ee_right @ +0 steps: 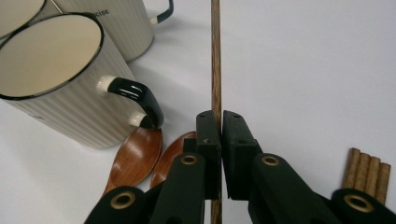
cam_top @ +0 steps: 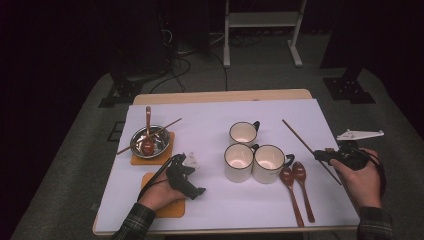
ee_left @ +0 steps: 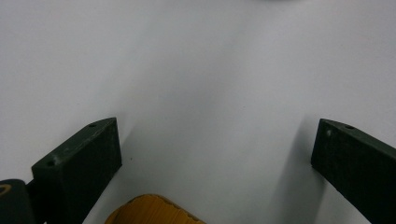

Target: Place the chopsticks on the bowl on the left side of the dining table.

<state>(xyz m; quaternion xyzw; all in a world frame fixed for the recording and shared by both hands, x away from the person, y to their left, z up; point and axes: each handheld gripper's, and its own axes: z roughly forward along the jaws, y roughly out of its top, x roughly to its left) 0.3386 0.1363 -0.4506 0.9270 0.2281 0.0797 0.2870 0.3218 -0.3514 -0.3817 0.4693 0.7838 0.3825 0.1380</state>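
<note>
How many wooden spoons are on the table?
3: one spoon in the metal bowl at left, and a pair, left spoon and right spoon, lying just right of the front mugs.

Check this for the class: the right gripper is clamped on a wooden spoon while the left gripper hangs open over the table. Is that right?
Not quite. The right gripper is clamped on a wooden chopstick, as the right gripper view shows; both wooden spoons lie on the table. The left gripper is open.
</note>
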